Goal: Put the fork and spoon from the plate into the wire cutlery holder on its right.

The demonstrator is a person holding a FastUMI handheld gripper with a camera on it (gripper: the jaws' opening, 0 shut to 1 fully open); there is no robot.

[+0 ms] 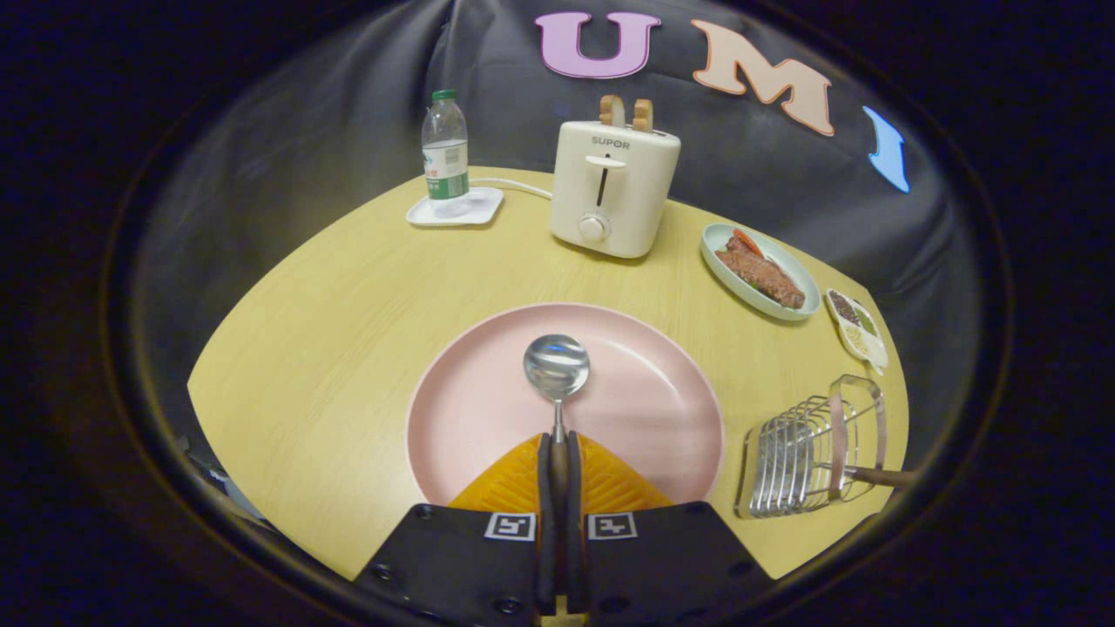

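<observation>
The claw (558,444) is clamped on the spoon (557,370) by its thin handle, bowl out over the plate (645,409). Stiff, light, slick metal; it may pivot. The holder (806,457) sits by the surface's right edge.

Even overhead light, sharp centre. Glare on the spoon (557,366) bowl and pink plate (649,409). Fisheye bends the desk (331,348) edges; rim dim.
</observation>
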